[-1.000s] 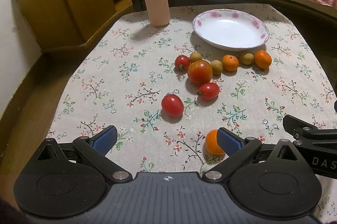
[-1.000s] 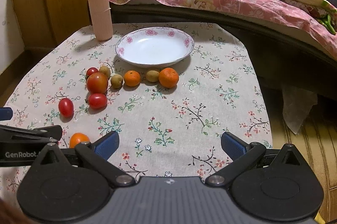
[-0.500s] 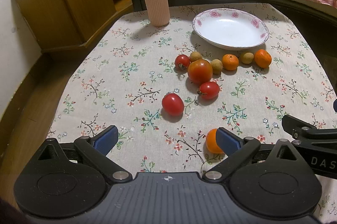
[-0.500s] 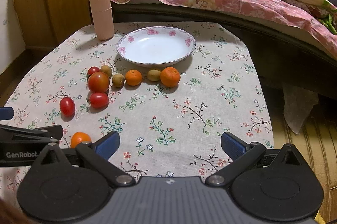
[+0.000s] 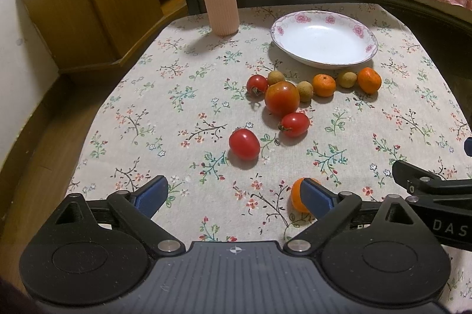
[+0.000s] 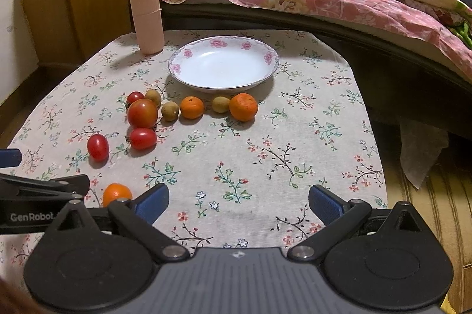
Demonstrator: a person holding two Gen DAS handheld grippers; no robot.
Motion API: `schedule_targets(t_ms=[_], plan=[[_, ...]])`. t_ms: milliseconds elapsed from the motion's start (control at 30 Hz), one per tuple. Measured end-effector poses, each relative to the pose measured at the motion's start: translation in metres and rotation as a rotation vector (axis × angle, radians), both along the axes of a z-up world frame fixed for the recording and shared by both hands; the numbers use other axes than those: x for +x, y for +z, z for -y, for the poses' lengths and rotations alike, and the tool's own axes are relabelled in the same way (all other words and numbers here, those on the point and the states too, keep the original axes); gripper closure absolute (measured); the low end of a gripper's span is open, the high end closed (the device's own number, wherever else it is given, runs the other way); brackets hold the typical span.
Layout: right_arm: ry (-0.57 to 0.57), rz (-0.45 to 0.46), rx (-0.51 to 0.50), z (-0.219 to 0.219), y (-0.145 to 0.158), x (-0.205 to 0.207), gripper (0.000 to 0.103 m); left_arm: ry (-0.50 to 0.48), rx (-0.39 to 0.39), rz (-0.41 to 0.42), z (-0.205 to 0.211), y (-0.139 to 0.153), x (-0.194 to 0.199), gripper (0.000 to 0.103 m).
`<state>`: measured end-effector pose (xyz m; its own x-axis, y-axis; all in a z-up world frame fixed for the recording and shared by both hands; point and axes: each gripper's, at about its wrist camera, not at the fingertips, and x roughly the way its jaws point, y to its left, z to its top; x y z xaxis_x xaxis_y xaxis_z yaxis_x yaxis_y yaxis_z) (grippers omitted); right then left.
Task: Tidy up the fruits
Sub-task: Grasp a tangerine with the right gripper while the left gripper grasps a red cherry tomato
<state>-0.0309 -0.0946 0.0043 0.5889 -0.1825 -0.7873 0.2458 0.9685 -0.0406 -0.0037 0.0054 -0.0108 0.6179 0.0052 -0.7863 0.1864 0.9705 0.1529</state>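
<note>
Fingers: my left gripper [image 5: 233, 194] and right gripper [image 6: 239, 200] spread wide, holding nothing | fruit: small orange [image 5: 296, 199] near table [image 5: 147, 107] front edge; tomatoes, oranges beside plate [image 5: 324, 41] toward back edge

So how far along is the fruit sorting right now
Nothing looks done: the plate holds no fruit. Nothing is in hand either; the left gripper and right gripper are both open. Left to do: all of it, including the tomatoes, the longans, the oranges and the stray orange by the left gripper.
</note>
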Motion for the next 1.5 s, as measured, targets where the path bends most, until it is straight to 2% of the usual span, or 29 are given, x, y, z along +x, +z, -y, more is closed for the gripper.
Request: schedule_targets(t_ms=[267, 333, 500, 600, 700, 767, 833, 867, 967, 1033, 1133, 1300, 1500], plan=[[0.051, -0.017, 0.017, -0.008, -0.003, 0.003, 0.003, 0.009, 0.004, -0.011, -0.011, 0.001, 0.0, 0.005], [0.084, -0.018, 0.034, -0.011, -0.004, 0.005, 0.003, 0.019, 0.003, -0.003, -0.015, 0.004, 0.0, 0.004], [0.184, -0.018, 0.048, -0.027, -0.005, 0.008, 0.006, 0.049, 0.065, 0.043, -0.023, 0.008, 0.003, 0.003], [0.262, -0.021, 0.062, -0.038, -0.007, 0.011, 0.011, 0.071, 0.053, 0.05, -0.032, 0.013, 0.01, 0.003], [0.336, -0.036, 0.084, -0.05, -0.012, 0.018, 0.022, 0.084, 0.033, 0.047, -0.038, 0.014, 0.014, 0.003], [0.371, -0.051, 0.092, -0.058, -0.017, 0.024, 0.035, 0.082, 0.025, 0.045, -0.039, 0.014, 0.016, 0.003], [0.404, -0.065, 0.095, -0.064, -0.023, 0.03, 0.037, 0.075, 0.022, 0.043, -0.039, 0.013, 0.018, 0.003], [0.424, -0.073, 0.097, -0.068, -0.028, 0.034, 0.041, 0.072, 0.013, 0.044, -0.04, 0.013, 0.019, 0.003], [0.457, -0.105, 0.109, -0.073, -0.039, 0.043, 0.062, 0.067, -0.035, 0.036, -0.044, 0.01, 0.022, 0.004], [0.464, -0.119, 0.112, -0.073, -0.045, 0.047, 0.07, 0.064, -0.072, 0.028, -0.047, 0.008, 0.025, 0.006], [0.473, -0.114, 0.134, -0.067, -0.044, 0.046, 0.07, 0.047, -0.119, -0.003, -0.045, 0.003, 0.03, 0.014], [0.421, -0.144, 0.171, -0.041, -0.035, 0.04, 0.071, -0.017, -0.077, -0.037, -0.027, -0.008, 0.041, 0.035], [0.403, -0.168, 0.14, -0.01, -0.02, 0.039, 0.071, -0.023, -0.075, -0.07, -0.015, -0.021, 0.064, 0.037]])
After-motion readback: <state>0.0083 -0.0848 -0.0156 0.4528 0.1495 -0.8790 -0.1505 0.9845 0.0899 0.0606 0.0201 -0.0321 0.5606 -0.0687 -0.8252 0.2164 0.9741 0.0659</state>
